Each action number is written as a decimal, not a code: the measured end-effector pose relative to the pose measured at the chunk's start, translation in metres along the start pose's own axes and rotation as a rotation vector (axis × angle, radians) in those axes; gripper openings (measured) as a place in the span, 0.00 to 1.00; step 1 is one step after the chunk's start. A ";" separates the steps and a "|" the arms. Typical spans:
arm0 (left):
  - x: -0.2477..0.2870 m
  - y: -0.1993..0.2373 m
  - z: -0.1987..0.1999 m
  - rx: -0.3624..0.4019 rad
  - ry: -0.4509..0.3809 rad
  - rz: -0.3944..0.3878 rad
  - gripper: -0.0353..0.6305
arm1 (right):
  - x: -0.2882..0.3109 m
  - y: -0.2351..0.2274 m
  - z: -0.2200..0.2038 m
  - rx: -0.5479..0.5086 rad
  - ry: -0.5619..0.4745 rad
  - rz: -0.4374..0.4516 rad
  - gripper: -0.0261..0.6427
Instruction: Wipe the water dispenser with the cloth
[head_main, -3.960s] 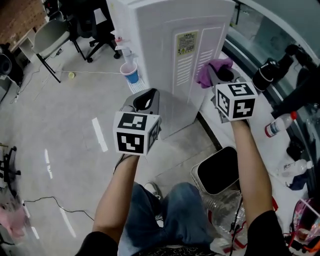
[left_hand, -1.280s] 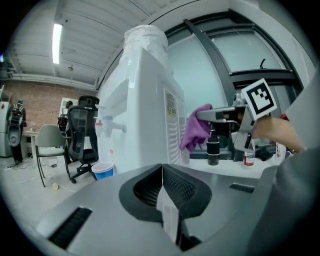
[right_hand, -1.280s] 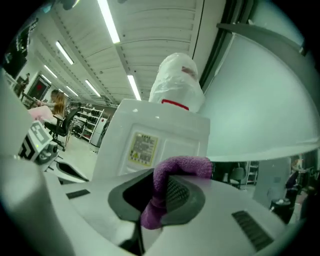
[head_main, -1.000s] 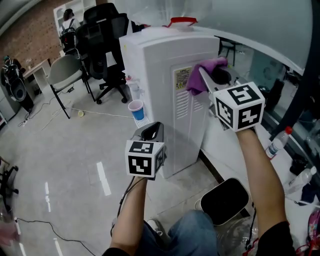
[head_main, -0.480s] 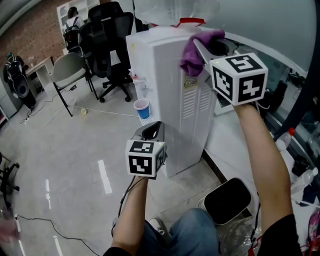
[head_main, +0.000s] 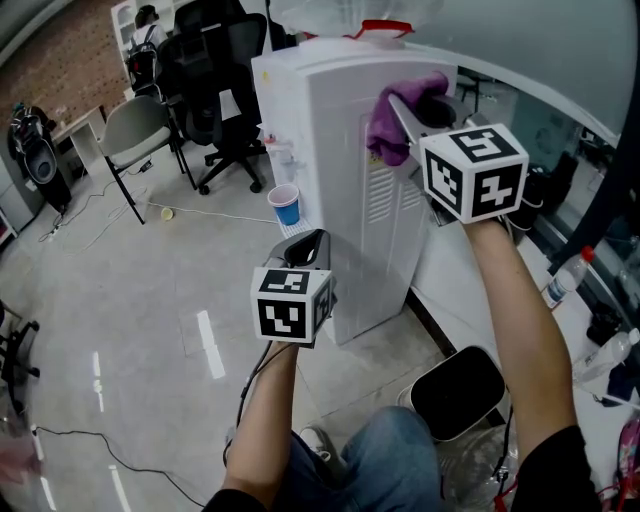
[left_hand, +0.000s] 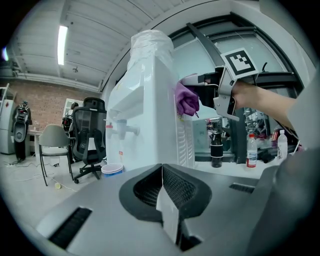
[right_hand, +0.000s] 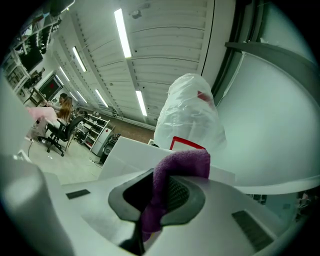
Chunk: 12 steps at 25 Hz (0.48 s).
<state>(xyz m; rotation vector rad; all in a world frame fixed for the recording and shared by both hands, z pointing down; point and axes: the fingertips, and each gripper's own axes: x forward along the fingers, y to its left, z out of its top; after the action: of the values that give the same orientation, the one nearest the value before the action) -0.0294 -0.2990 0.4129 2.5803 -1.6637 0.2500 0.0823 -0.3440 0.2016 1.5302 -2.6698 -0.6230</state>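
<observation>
1. Down by the person's knees, a black-lidded bin (head_main: 455, 395) stands on the pale floor, close to the foot of the water dispenser (head_main: 320, 160).
2. Just above it, the left gripper (head_main: 305, 245) hangs low in front of the dispenser's side and touches nothing. Its jaws are pressed together with nothing between them.
3. Higher and further out, the right gripper (head_main: 415, 108) is raised to the top of the dispenser. Its jaws are clamped on the purple cloth (right_hand: 172, 175), which bunches over the fingertips.
4. The cloth lies against the upper part of the dispenser's vented white panel, just below the top edge.
5. A water bottle wrapped in clear plastic (right_hand: 190, 115) sits on top of the dispenser.
6. On the dispenser's tap side, a blue paper cup (head_main: 285, 205) stands under the spouts.
7. On the floor beyond are a grey chair (head_main: 130, 130) and a black office chair (head_main: 215, 75), well apart from the dispenser.
</observation>
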 end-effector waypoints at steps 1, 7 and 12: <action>0.000 0.000 0.000 0.001 0.000 0.001 0.09 | -0.001 0.003 -0.005 0.005 0.004 0.004 0.10; 0.000 0.000 -0.001 -0.003 -0.005 0.006 0.09 | -0.007 0.023 -0.041 0.032 0.036 0.022 0.10; 0.001 -0.003 -0.005 0.024 0.003 0.016 0.09 | -0.014 0.032 -0.076 0.065 0.076 0.017 0.10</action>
<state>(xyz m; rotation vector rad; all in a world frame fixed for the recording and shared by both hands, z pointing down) -0.0268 -0.2978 0.4180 2.5834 -1.6912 0.2763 0.0779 -0.3441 0.2856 1.5117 -2.6691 -0.4721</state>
